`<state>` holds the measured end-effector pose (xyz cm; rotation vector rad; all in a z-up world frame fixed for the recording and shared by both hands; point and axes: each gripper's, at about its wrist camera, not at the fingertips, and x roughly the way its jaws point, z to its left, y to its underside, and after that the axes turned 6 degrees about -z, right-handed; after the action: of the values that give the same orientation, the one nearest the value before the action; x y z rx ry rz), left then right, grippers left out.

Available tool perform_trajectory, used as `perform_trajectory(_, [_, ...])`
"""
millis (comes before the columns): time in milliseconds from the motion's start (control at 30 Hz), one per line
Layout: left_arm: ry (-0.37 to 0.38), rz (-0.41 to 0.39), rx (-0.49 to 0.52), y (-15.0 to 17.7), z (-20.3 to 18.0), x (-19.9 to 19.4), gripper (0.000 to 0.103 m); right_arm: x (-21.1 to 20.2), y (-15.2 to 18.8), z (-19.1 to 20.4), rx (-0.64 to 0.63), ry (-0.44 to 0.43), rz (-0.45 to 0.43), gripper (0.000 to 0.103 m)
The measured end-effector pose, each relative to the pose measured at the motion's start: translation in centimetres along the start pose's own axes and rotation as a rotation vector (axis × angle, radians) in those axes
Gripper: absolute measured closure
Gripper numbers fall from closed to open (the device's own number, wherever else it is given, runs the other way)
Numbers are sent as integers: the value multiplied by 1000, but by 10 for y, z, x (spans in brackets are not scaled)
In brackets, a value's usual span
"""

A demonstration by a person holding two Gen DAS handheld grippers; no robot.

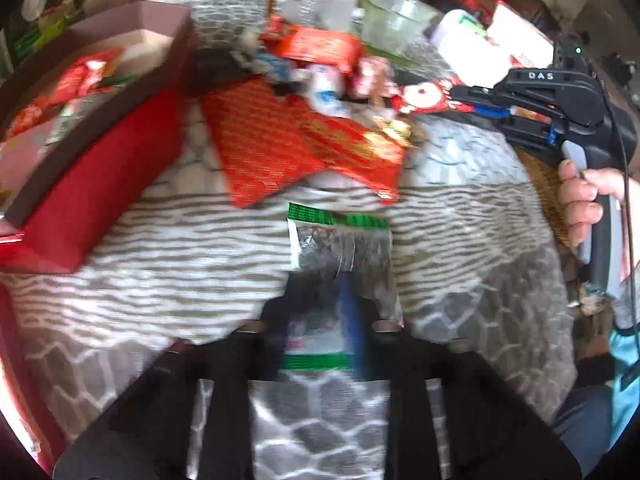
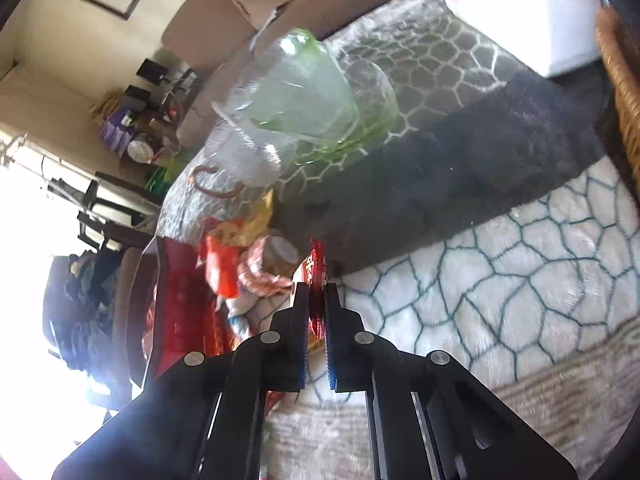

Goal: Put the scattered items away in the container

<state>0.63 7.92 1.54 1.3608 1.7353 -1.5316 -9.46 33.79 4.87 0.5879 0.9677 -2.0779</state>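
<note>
Two grippers work over a patterned grey and white blanket [image 1: 208, 240]. The left gripper [image 1: 326, 316] is clamped on a clear packet [image 1: 340, 240] with green bands, which lies flat on the blanket just below a heap of red wrappers [image 1: 280, 140]; the view is blurred, so the pads' exact contact is hard to see. The right gripper [image 2: 317, 300] is clenched on the edge of a thin red packet [image 2: 316, 268], its pads pressing it from both sides at the right end of the heap. A hand [image 1: 580, 196] holds that gripper's handle. The red box [image 1: 100, 184], already holding some packets, sits at the left of the blanket, apart from the heap. Clear plastic tubs [image 2: 296, 96] stand beyond the heap.
</note>
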Motion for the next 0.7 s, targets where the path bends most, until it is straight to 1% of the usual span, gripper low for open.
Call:
perform_trajectory(33, [-12, -4, 1, 0, -3, 0, 94, -4, 1, 4, -15, 3, -5, 98])
perform_trajectory(100, [-15, -18, -9, -2, -7, -1, 99, -13, 2, 15, -46, 9, -19, 98])
perform_trajectory(233, [33, -54, -64, -13, -5, -16, 99, -36, 0, 41, -105, -1, -52, 99])
perform_trajectory(333, [45, -101, -59, -27, -6, -38, 99, -54, -4, 69, -159, -29, -63, 99])
perform_trajectory(433, [37, -156, -58, -47, 4, -68, 99, -70, -6, 106, -211, -75, -67, 99])
perform_trajectory(567, [-29, -233, -68, -78, 32, -105, 99, -70, -3, 154, -274, -123, -57, 99])
perform_trajectory(700, [-133, -293, -88, -105, 83, -141, 99, -43, 8, 194, -292, -168, -26, 99])
